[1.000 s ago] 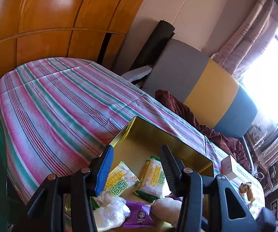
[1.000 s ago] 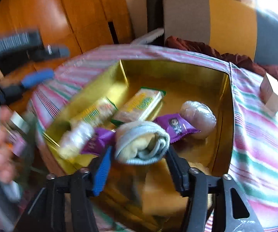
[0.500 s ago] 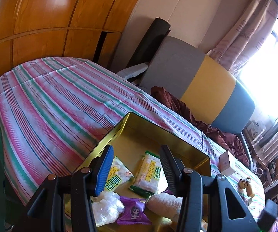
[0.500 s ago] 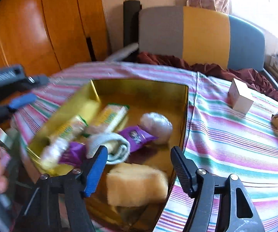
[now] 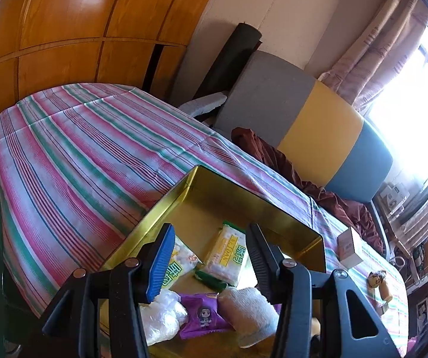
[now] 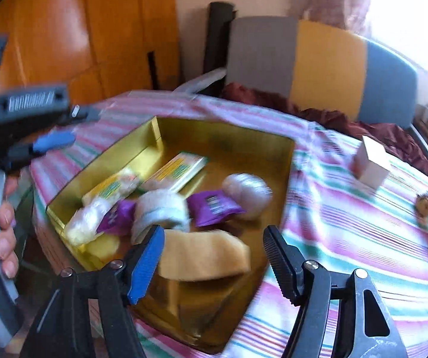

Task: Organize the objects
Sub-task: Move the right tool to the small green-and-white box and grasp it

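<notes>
The right gripper (image 6: 214,256) has its fingers spread, just widening, empty above a tan sponge-like block (image 6: 203,255), blurred, in the gold tin (image 6: 285,161) near the counter's (image 6: 348,238) front edge. Beyond, the left gripper (image 5: 211,256) hangs apart, empty.

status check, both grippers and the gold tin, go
Left gripper open, empty, above gold tin. Right gripper open, jaws just opening, empty; yellow sponge lies in tin. White box and small figurine on striped cloth outside. Nothing blocking.
</notes>
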### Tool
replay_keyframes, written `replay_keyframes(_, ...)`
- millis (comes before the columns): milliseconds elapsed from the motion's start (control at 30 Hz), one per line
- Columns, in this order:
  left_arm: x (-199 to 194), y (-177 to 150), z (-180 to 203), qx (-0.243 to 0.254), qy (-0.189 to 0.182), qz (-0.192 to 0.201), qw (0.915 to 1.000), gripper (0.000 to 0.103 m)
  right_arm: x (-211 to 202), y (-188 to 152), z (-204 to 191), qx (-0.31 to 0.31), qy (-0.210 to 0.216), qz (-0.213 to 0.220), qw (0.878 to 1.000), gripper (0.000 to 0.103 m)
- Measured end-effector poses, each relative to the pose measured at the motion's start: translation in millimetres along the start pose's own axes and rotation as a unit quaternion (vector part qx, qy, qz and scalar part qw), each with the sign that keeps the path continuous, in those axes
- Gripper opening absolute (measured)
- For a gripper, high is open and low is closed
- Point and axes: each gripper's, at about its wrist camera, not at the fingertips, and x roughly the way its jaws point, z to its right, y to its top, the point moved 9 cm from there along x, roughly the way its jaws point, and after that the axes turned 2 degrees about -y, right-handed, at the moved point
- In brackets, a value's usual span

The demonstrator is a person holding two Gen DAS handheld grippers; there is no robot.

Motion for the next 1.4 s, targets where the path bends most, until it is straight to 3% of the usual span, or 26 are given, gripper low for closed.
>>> replay_keyframes(133, 1.6, -9.3, 12.1, 0.014, -0.010, -0.007, 0.9998, 0.050, -13.9, 2.4, 41.4, 0.040, -0.027, 0.016, 0.999, 0.076)
replay_keyframes(333, 4.9, -34.6, 49.4, 0.059, -0.049, -0.031, 0.9966, 0.051, -17.6, -19.3, 103.8, 0.087, -0.067, -0.002, 0.994, 0.076)
replay_keyframes(433, 6.1, -55.7, 75.0, 0.098, -0.074, -0.053, 0.9911, 0.057, -17.1, -35.6, 130.3, 0.105, -0.086, -0.014, 0.991, 0.076)
replay_keyframes(767, -4.7, -142.6, 164.2, 0.203, -0.168, -0.130, 0.9558, 0.061, -20.4, -91.6, 212.7, 0.131, -0.154, -0.046, 0.978, 0.076)
replay_keyframes(1100, -17.9, -202.0, 223.9, 0.275, -0.218, -0.160, 0.9226, 0.061, -40.6, -121.7, 329.6, 0.253, -0.220, -0.037, 0.942, 0.080)
replay_keyframes(1233, -16.1, -220.9, 235.4, 0.290, -0.226, -0.174, 0.9136, 0.061, -49.8, -113.6, 370.2, 0.271, -0.235, -0.016, 0.933, 0.084)
replay_keyframes(1300, -13.5, -227.3, 237.6, 0.290, -0.222, -0.179, 0.9135, 0.061, -51.3, -105.8, 388.5, 0.276, -0.245, -0.002, 0.930, 0.091)
replay_keyframes(1400, -10.8, -234.9, 238.0, 0.293, -0.214, -0.186, 0.9129, 0.061, -43.4, -95.9, 414.5, 0.296, -0.250, 0.003, 0.922, 0.091)
